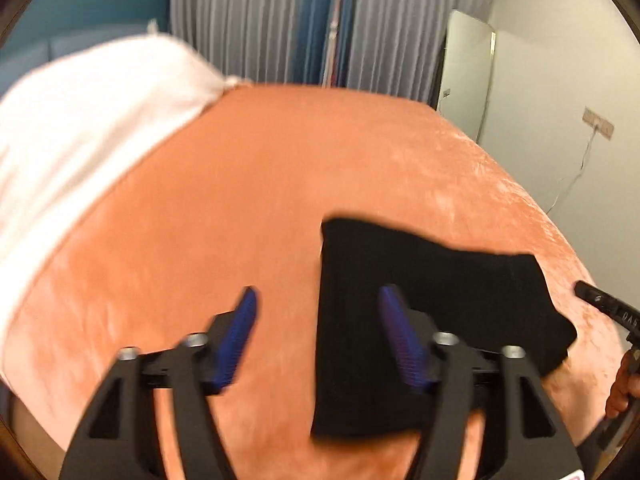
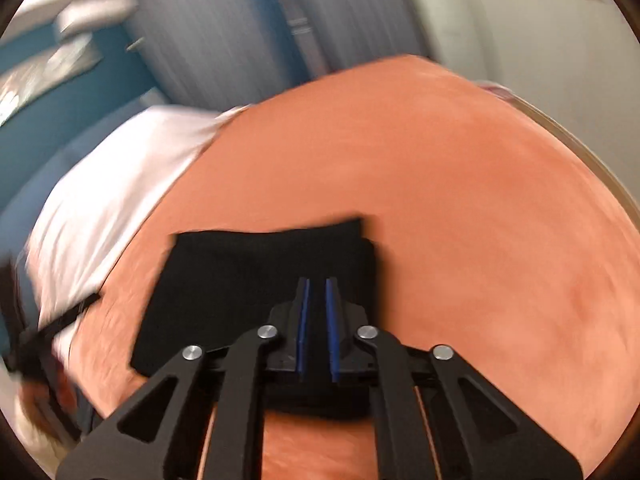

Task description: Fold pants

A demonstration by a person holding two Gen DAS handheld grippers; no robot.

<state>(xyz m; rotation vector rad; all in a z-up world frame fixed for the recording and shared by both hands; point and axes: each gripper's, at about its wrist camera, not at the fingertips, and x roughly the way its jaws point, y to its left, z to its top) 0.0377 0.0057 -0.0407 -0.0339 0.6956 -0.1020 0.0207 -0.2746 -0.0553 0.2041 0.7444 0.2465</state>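
Note:
The black pants (image 1: 400,300) lie folded into a compact rectangle on the orange bed cover (image 1: 240,200). My left gripper (image 1: 318,300) is open, hovering above the pants' left edge, one finger over the cover and one over the cloth. In the right wrist view the pants (image 2: 248,280) lie flat under my right gripper (image 2: 316,292), whose blue-padded fingers stand nearly together with a thin gap and nothing seen between them. The right gripper's black body also shows at the right edge of the left wrist view (image 1: 608,304).
A white pillow or folded sheet (image 1: 80,128) lies at the far left of the bed. Grey and blue curtains (image 1: 300,20) hang behind the bed. A white wall with a socket and cable (image 1: 592,128) is at the right.

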